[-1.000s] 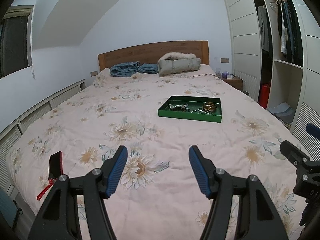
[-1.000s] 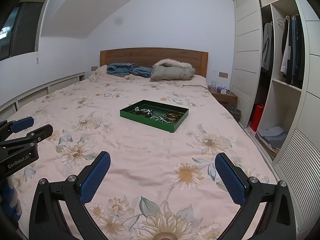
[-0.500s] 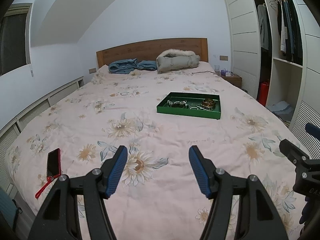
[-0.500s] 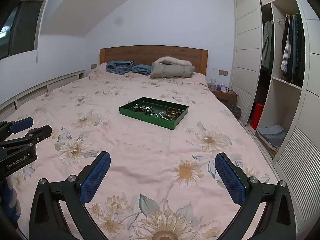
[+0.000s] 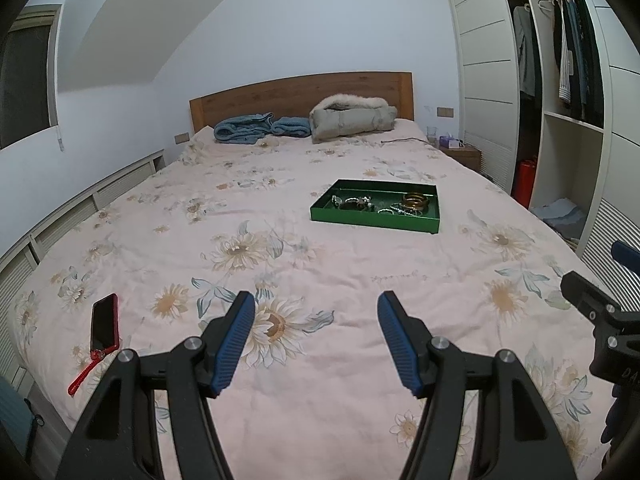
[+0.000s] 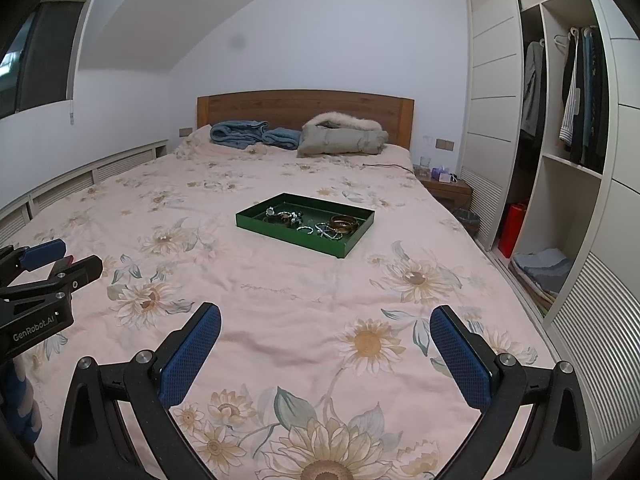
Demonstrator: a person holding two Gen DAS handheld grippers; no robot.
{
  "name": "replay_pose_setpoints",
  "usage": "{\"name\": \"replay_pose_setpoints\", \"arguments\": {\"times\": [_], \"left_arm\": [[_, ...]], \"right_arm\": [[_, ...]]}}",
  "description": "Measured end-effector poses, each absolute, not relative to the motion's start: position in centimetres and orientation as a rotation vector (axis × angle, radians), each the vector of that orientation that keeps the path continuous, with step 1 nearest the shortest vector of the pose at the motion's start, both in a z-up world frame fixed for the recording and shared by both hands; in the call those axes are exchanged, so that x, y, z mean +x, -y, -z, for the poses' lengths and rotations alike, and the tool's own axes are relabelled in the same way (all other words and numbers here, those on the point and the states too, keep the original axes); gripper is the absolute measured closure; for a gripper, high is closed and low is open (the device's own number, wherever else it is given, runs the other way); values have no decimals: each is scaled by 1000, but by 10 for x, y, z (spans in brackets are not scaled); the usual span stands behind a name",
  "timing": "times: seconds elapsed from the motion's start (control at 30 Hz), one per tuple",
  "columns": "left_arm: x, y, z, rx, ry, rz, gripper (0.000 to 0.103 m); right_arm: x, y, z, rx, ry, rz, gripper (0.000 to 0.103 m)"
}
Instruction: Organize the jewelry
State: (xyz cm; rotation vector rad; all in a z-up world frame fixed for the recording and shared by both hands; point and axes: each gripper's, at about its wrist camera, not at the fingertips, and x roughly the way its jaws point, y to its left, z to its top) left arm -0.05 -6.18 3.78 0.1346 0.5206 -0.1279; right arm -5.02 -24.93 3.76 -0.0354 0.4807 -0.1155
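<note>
Left wrist view. Item one: left gripper (image 5: 316, 312), blue ribbed pads spread wide, nothing between them, held above the foot end of a bed (image 5: 360, 360) with a pink sunflower-print cover. Item two: green tray (image 5: 374, 222), flat on the cover, well ahead of the gripper and right of the bed's middle; it holds jewelry (image 5: 360, 203) in a loose tangle, with stacked amber bangles (image 5: 416, 201) at its right end. Item three: phone in a red case (image 5: 105, 324), screen up, red strap trailing, near the left edge of the bed. Item four: right gripper (image 5: 600, 312), seen only in part at the right edge (letters on its body are too cropped to read).

Right wrist view. Item one: right gripper (image 6: 326, 334), blue mesh-textured pads set very wide, empty. Item two: left gripper (image 6: 52, 258) at the left edge, body marked "GenRobot.AI" in white. Item three: the tray (image 6: 280, 234), lying skewed on the cover ahead, bangles (image 6: 343, 223) toward its right side. Item four: blue blanket (image 6: 240, 134) and fur-trimmed coat (image 6: 342, 136) against the wooden headboard (image 6: 304, 106). Item five: open wardrobe (image 6: 568, 160), clothes hanging, on the right.
</note>
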Motion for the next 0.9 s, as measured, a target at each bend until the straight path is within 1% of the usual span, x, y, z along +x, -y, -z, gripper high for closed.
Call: {"name": "replay_pose_setpoints", "arguments": {"times": [0.9], "left_arm": [[1,63,-33,124,-548,132,41]], "right_arm": [[-51,251,-35,-38,-485,119,0]]}}
